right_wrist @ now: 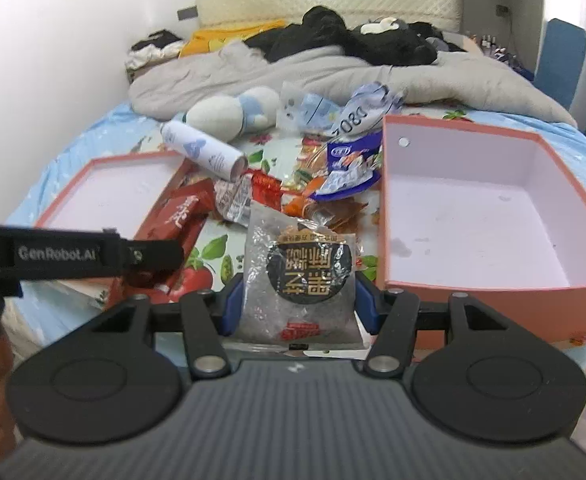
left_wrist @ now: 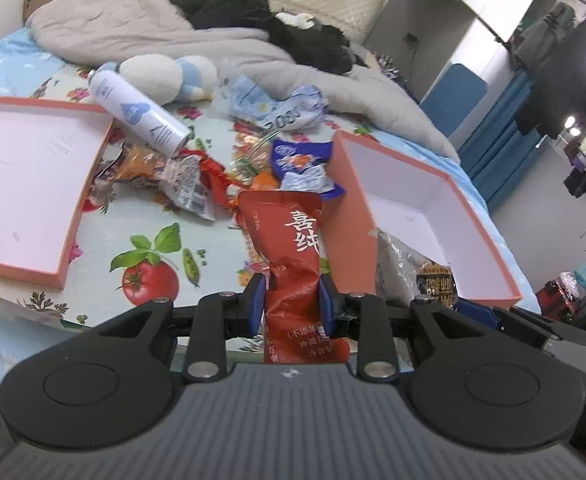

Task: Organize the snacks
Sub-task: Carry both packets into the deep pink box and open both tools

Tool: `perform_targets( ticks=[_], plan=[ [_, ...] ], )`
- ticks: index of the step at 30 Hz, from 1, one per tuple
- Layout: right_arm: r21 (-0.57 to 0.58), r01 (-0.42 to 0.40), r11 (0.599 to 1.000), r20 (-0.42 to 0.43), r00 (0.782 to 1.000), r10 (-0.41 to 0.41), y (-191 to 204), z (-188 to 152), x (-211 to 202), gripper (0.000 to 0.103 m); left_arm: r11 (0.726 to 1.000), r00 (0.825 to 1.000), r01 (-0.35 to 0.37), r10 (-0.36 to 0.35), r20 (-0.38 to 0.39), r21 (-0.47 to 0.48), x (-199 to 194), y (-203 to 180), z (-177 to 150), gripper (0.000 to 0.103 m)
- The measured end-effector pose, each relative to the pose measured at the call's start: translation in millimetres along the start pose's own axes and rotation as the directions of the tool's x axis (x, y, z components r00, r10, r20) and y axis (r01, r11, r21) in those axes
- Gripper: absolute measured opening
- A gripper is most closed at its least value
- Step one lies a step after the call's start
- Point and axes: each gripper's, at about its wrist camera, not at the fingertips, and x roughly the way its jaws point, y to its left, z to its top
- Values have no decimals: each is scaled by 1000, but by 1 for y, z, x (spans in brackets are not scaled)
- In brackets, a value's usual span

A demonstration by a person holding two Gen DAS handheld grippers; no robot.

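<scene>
My left gripper (left_wrist: 293, 296) is shut on a red snack packet (left_wrist: 289, 248) with white Chinese writing, held above the bed; the packet also shows in the right wrist view (right_wrist: 177, 216). My right gripper (right_wrist: 299, 300) is shut on a clear packet with a black round label (right_wrist: 301, 268), just left of the orange box (right_wrist: 493, 292); this packet also shows in the left wrist view (left_wrist: 433, 284). The box (left_wrist: 489, 280) is open and holds nothing. A pile of loose snacks (left_wrist: 221, 176) lies between the box and its lid (left_wrist: 65, 248), with a blue packet (right_wrist: 349, 168) on top.
A white spray can (left_wrist: 137, 110) lies by the lid (right_wrist: 109, 168). A white and blue plush toy (left_wrist: 169, 76), crumpled wrappers (left_wrist: 293, 108), a grey quilt (left_wrist: 145, 28) and black clothes (right_wrist: 345, 36) lie further back. The bed's right edge runs past the box.
</scene>
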Motion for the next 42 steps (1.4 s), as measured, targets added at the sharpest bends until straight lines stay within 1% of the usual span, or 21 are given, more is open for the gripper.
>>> perform_targets(
  ticks=[4, 7, 11, 16, 21, 26, 30, 37, 42],
  plan=[
    [-11, 22, 1000, 43, 999, -21, 1, 5, -19, 59, 999, 999, 37, -37, 21, 16, -15, -16, -1, 32],
    [9, 49, 999, 83, 995, -50, -1, 9, -33, 59, 999, 999, 34, -35, 7, 15, -24, -23, 3, 32],
    [36, 88, 996, 114, 989, -91, -10, 11, -50, 59, 998, 999, 53, -53, 8, 24, -35, -31, 8, 32],
    [93, 134, 987, 133, 980, -146, -32, 8, -73, 59, 995, 997, 82, -82, 6, 52, -35, -47, 14, 32],
    [126, 178, 976, 130, 972, -194, -53, 7, -85, 59, 991, 993, 115, -115, -14, 75, -22, -70, 18, 32],
    [168, 197, 966, 108, 970, -217, -80, 9, -80, 59, 986, 990, 140, -137, -42, 85, 3, -92, 30, 32],
    [186, 203, 961, 86, 971, -221, -103, 16, -65, 59, 983, 989, 139, -130, -75, 120, 32, -111, 44, 32],
    [202, 214, 956, 51, 972, -229, -145, 32, -23, 59, 978, 983, 134, -111, -144, 160, 103, -138, 70, 32],
    [214, 223, 951, -3, 974, -227, -175, 36, 12, 59, 977, 976, 128, -93, -197, 173, 156, -150, 81, 32]
  ],
)
